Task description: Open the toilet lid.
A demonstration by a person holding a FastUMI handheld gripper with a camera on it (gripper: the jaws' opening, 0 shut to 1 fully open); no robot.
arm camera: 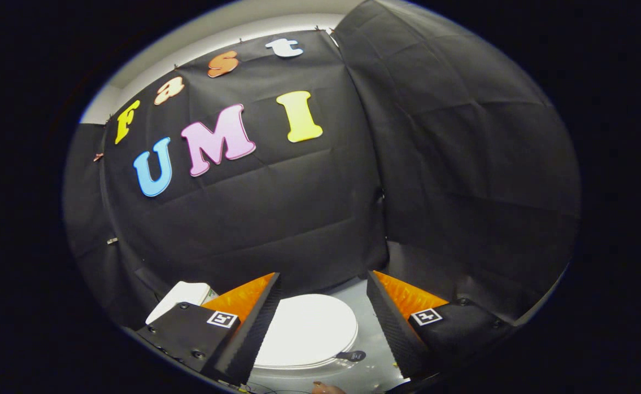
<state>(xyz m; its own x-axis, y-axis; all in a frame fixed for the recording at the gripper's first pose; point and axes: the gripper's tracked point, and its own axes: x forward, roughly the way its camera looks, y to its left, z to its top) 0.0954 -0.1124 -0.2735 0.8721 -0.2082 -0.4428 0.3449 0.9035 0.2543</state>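
Gripper (pixel 323 323): fingers were spread wide apart, nothing clamped; held high, aimed down and forward.
Fingers (pixel 255 323): ribbed black pads with orange backs; lower ends were cut off.
Toilet lid (pixel 309 328): white, closed flat, seen between the fingers and below them; left edge was hidden behind the left finger.
Tank (pixel 181 298): white, partly hidden behind the left finger.
Dark tag (pixel 353 355): beside the lid's rim; detail was unreadable.
Floor (pixel 361 306): grey, seen around the lid.
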